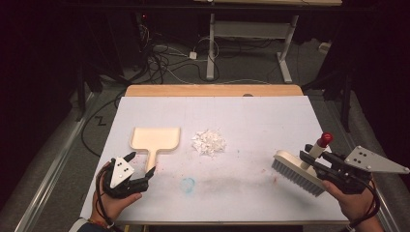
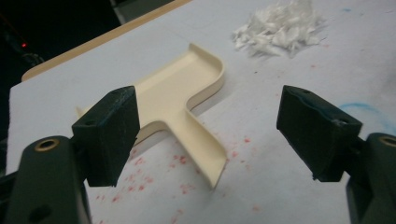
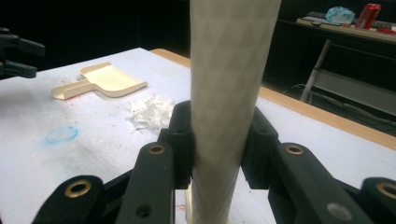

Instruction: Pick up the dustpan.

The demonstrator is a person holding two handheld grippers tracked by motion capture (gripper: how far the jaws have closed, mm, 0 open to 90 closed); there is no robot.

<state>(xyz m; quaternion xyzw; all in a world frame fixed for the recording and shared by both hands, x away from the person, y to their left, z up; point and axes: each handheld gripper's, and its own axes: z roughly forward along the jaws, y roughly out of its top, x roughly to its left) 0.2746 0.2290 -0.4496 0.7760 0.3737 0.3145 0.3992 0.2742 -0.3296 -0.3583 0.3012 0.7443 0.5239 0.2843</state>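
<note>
A cream dustpan [image 1: 154,138] lies flat at the table's left, its handle toward me. My left gripper [image 1: 141,164] is open just short of that handle's end. In the left gripper view the handle [image 2: 205,149] lies between and beyond the spread jaws, untouched. A pile of white paper shreds [image 1: 209,142] sits mid-table, right of the pan. At the right, my right gripper [image 1: 312,159] is shut on the cream handle [image 3: 224,93] of a brush, whose grey bristles [image 1: 297,176] rest on the table and whose red tip [image 1: 326,138] points up and away.
A white sheet [image 1: 261,121] covers the table, with a blue scribble [image 1: 187,183] and red specks near the front. The wooden far edge [image 1: 212,90] shows beyond it. Cables [image 1: 159,58] and another table's legs [image 1: 211,53] stand on the floor behind.
</note>
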